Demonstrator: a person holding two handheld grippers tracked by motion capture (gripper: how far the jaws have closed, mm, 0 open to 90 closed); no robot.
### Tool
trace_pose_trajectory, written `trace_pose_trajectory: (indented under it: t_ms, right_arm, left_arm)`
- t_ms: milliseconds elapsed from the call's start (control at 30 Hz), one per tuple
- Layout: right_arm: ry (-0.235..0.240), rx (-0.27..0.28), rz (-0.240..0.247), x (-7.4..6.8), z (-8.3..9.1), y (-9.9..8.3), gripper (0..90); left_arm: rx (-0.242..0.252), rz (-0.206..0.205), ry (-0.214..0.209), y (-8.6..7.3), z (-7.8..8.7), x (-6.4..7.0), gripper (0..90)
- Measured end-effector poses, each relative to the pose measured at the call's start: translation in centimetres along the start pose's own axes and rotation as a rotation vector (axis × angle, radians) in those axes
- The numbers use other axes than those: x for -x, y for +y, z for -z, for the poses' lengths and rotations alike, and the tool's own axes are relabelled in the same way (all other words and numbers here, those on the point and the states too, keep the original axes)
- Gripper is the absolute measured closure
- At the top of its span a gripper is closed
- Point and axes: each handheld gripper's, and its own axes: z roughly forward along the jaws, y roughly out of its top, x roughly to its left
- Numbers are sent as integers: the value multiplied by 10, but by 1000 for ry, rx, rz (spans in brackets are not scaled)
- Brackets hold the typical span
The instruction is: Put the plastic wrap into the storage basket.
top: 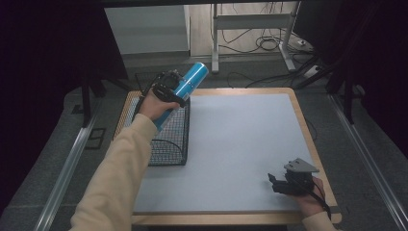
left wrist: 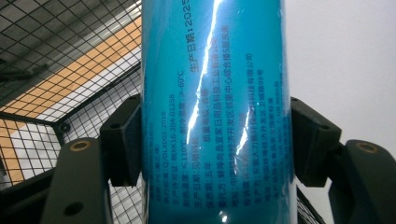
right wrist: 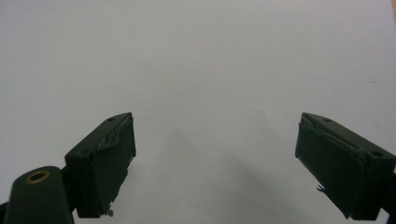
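Note:
A shiny blue cylinder [top: 192, 79] with printed text is held tilted in the air above the black wire basket [top: 169, 144] at the table's left side. My left gripper [top: 174, 91] is shut on it around its middle. In the left gripper view the blue cylinder [left wrist: 217, 112] runs up between both pads [left wrist: 122, 140], with the basket's mesh [left wrist: 56, 56] behind it. My right gripper [top: 278, 183] rests near the table's front right corner, open, with nothing between its jaws. The right gripper [right wrist: 215, 154] faces bare white mat.
A white mat [top: 240, 144] covers the wooden table [top: 308, 139]. The wire basket stands on the table's left edge. Beyond the table are a grey floor, cables [top: 269, 43] and a desk's metal legs [top: 214, 43].

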Motion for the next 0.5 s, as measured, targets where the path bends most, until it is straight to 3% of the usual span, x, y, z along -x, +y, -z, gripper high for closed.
trace_pose_trajectory:
  t_ms: [500]
  right_arm:
    - [2, -14, 13, -1, -2, -1, 124]
  left_arm:
    - [-71, -5, 53, 4, -37, -13, 318]
